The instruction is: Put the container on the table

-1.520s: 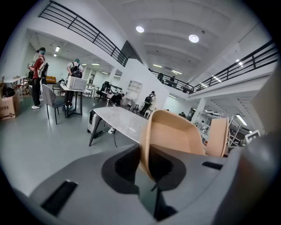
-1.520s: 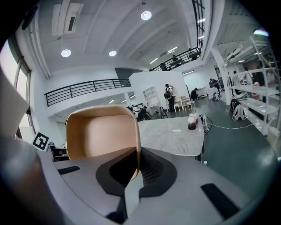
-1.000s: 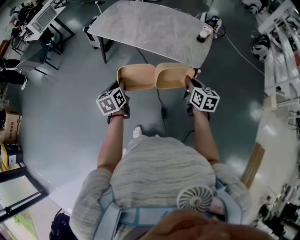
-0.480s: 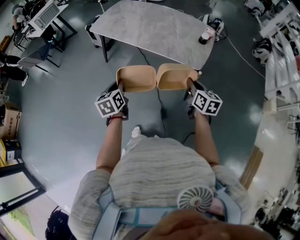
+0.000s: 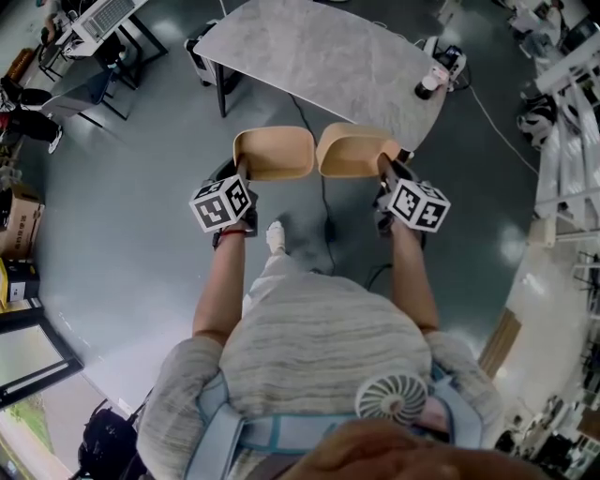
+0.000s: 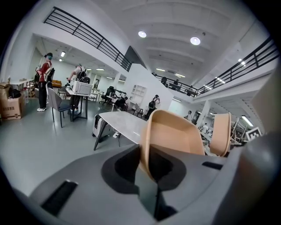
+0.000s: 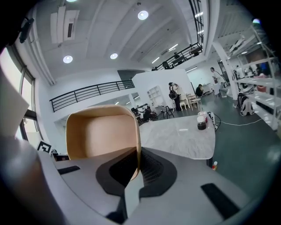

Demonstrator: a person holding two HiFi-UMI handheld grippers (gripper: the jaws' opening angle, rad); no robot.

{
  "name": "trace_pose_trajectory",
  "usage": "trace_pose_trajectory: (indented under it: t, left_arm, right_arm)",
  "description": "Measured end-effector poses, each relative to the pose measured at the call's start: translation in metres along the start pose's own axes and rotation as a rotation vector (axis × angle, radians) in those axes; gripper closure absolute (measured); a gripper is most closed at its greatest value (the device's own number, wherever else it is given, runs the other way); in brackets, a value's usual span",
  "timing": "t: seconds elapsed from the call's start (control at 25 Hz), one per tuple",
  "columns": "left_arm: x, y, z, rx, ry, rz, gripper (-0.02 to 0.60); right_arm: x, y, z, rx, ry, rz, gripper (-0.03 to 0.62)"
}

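I hold two tan, rounded-square containers side by side above the grey floor, just short of the grey marble table (image 5: 319, 56). My left gripper (image 5: 242, 178) is shut on the near rim of the left container (image 5: 274, 155). In the left gripper view that rim (image 6: 175, 136) stands pinched between the jaws of the left gripper (image 6: 147, 169). My right gripper (image 5: 382, 171) is shut on the near rim of the right container (image 5: 354, 155), which shows in the right gripper view as the open tub (image 7: 103, 132) clamped by the right gripper (image 7: 134, 169).
A small dark jar (image 5: 433, 80) stands at the table's right end. A desk with chairs (image 5: 103, 19) is at the far left, a cardboard box (image 5: 19, 230) at the left edge, white shelving (image 5: 572, 66) at the right. People (image 6: 44, 81) stand far off.
The person has taken a step, a shoe now shows below the containers, and the table has shifted right in view. Both containers stay held, side by side, as before.
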State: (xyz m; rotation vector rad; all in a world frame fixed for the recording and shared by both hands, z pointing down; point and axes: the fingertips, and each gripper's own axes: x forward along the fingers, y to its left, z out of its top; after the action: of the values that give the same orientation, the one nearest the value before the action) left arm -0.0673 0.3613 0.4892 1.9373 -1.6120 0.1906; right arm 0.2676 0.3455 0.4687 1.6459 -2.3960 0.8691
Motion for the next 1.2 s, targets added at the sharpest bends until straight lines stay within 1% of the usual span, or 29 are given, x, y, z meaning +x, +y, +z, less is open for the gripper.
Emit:
trace_pose_trajectory:
  t: [0.32,0.6,0.8,1.0,1.2]
  left_arm:
    - [0.053,0.040,0.049,-0.022,-0.017,0.002,0.545]
    - [0.101,0.096,0.101,-0.038,-0.008,0.022,0.545]
    - [0.126,0.136,0.140,-0.029,-0.012,0.012,0.545]
    - [0.146,0.164,0.161,-0.040,-0.014,0.013,0.545]
    - [0.171,0.178,0.176,-0.044,-0.010,0.014,0.545]
  right_arm:
    - [0.077,0.017,0.032,-0.009,0.010,0.019,0.591]
    - [0.155,0.036,0.058,0.001,0.037,0.007,0.591]
    - [0.201,0.050,0.075,0.042,0.015,-0.013,0.591]
    - [0.233,0.065,0.092,0.033,0.003,-0.023,0.591]
    - [0.266,0.069,0.103,0.021,0.021,-0.021,0.591]
